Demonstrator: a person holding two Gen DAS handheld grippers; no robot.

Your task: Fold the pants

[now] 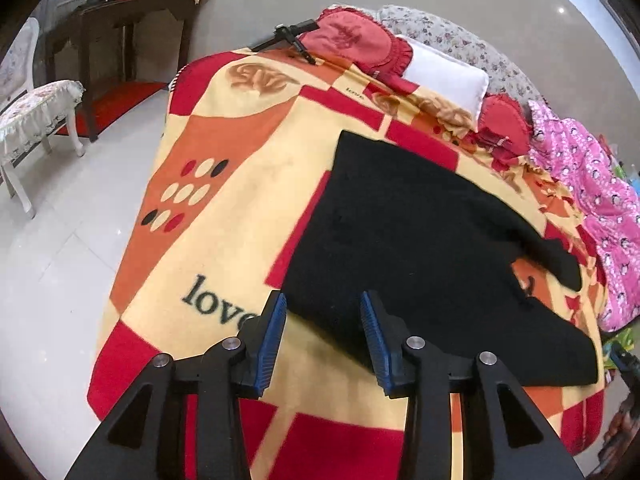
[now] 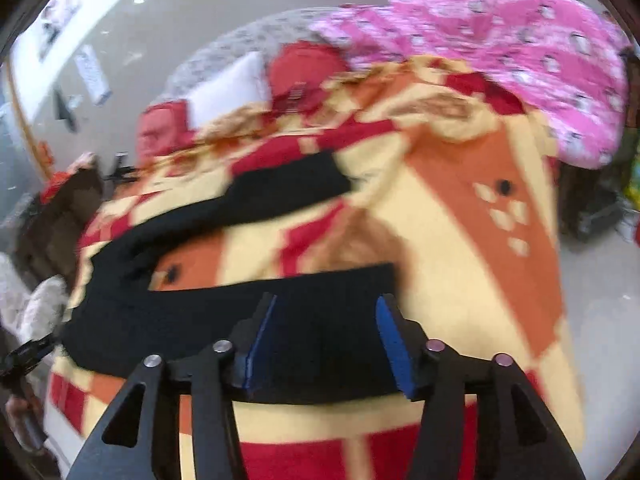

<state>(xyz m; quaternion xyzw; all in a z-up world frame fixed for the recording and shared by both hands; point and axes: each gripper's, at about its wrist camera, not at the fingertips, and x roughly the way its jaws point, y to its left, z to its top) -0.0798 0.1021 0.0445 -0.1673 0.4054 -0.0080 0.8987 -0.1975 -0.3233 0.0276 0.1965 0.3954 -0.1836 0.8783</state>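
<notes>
Black pants (image 1: 420,248) lie flat on a red, orange and cream blanket (image 1: 224,240) that covers a bed. My left gripper (image 1: 323,304) hangs above the near left corner of the pants, jaws apart, with no cloth pinched between the blue pads (image 1: 272,344). In the blurred right wrist view the pants (image 2: 224,320) spread out with two legs reaching away. My right gripper (image 2: 326,306) stands open above the near leg end, and nothing is clamped between its pads (image 2: 394,348).
Red frilled cushions (image 1: 352,40), a white pillow (image 1: 448,76) and a pink printed quilt (image 1: 592,200) lie at the bed's far side. A black tripod (image 1: 292,36) rests by the cushions. A dark wooden table (image 1: 120,28) and a white chair (image 1: 36,108) stand on the tiled floor to the left.
</notes>
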